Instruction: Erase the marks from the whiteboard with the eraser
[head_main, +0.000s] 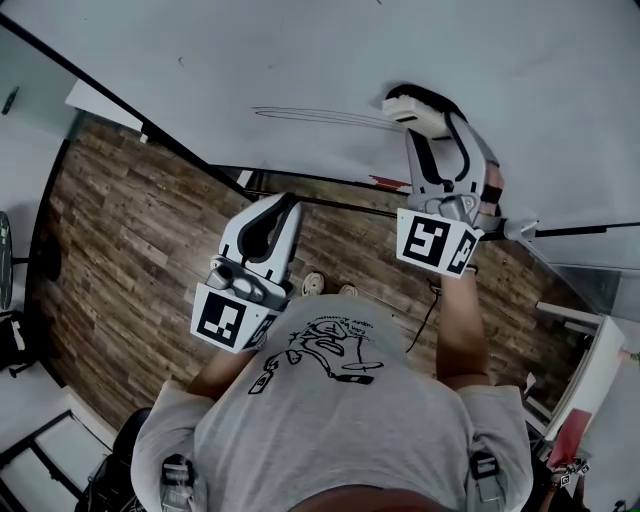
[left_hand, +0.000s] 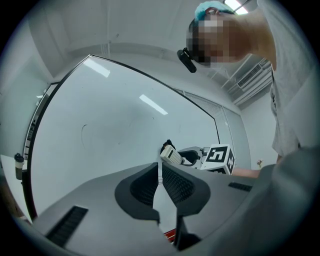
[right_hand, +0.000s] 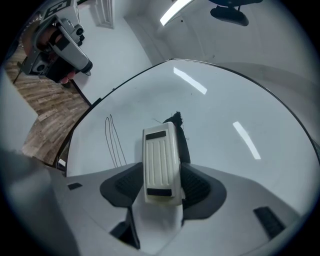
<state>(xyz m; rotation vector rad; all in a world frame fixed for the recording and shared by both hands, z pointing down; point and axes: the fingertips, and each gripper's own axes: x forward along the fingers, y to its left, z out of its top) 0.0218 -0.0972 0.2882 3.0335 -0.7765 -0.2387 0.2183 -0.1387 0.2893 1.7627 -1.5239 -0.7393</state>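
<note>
- Now the eraser (right_hand: 160, 165) is squeezed in the right gripper (right_hand: 161, 187) and held against the whiteboard (right_hand: 225, 110).
- Thin marks (right_hand: 112, 142) are seen beside it.
- The left gripper (left_hand: 160, 175) is closed on nothing.

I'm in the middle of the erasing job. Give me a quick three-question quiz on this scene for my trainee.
1. Which gripper holds the eraser? A) left B) right C) neither
2. True or false: the whiteboard is free of marks.
3. Fill in: the left gripper is shut and ___ of any object.

Key
1. B. The right gripper is shut on the eraser, which is held up to the board.
2. False. Thin drawn lines show beside the eraser.
3. Empty.
</note>
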